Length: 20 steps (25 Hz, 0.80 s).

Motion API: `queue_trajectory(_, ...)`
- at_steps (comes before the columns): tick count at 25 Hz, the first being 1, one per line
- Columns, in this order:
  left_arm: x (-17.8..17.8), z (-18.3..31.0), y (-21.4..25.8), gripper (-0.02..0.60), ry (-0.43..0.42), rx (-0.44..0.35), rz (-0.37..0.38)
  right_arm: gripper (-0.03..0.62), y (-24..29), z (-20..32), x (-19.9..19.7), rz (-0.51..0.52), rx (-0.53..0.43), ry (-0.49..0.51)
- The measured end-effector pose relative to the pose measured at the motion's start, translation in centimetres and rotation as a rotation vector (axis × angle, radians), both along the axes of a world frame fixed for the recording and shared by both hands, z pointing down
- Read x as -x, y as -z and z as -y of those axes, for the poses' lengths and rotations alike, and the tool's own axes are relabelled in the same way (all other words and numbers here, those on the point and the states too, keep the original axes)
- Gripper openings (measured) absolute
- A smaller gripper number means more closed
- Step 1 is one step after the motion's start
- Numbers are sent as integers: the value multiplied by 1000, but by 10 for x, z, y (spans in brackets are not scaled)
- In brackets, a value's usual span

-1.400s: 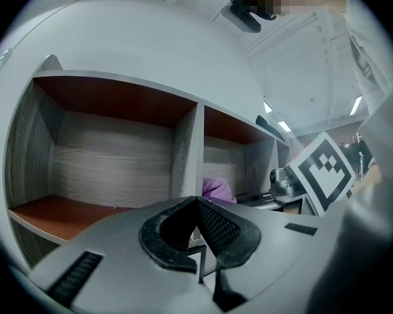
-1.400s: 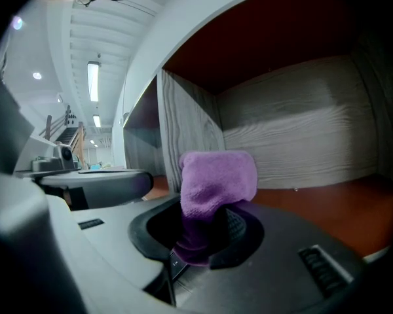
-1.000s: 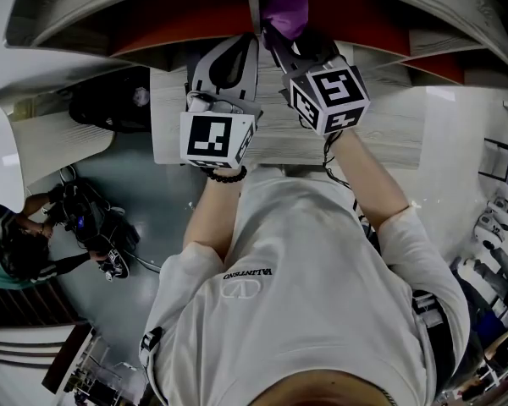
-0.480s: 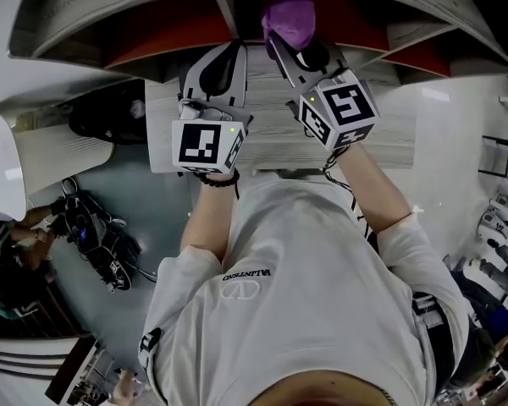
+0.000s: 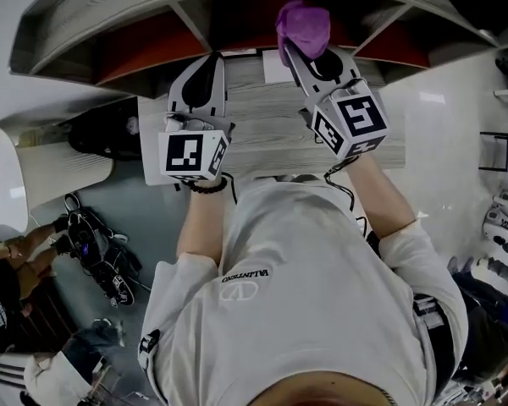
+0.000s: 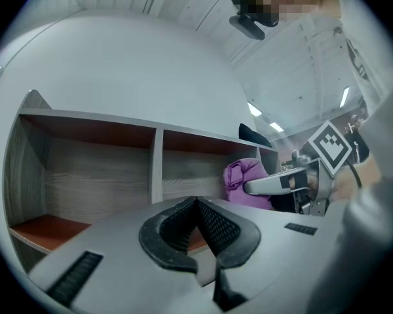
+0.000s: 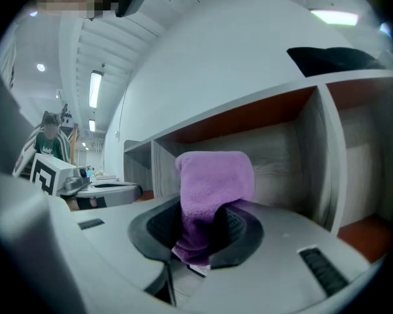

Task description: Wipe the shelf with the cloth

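Observation:
The purple cloth [image 5: 303, 25] [image 7: 213, 182] is bunched and stands up from my right gripper [image 5: 309, 51] [image 7: 206, 231], which is shut on it at the mouth of a middle shelf compartment. The shelf [image 5: 110, 25] [image 7: 281, 149] [image 6: 92, 175] has grey wood walls and red-brown floors. My left gripper [image 5: 205, 64] [image 6: 196, 205] hovers to the left of the right one, over the wooden top [image 5: 271, 134] before the shelf, shut with nothing in it. In the left gripper view the cloth [image 6: 245, 178] shows to the right, in front of the shelf's right compartment.
Upright dividers [image 6: 156, 165] [image 7: 331, 156] split the shelf into compartments. A dark object [image 7: 334, 57] lies on the shelf's top. On the floor to the left are a seated person [image 5: 4, 277] and dark bags [image 5: 102, 244].
The right gripper has carried the cloth to the right and further toward the shelf opening. The left gripper has drifted left, so the two stand wider apart.

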<state>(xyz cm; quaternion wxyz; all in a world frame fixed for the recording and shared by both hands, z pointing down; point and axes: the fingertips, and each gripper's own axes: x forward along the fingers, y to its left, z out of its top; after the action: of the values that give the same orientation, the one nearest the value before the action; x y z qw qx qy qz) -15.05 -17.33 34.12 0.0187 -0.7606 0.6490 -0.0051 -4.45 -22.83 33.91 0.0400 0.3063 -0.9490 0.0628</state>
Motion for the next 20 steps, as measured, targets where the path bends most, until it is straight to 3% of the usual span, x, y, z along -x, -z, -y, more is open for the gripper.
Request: queue_trajectory(20,8,-9,32,-2,38,-60,34,80,42,11,-135,42,-66,-207)
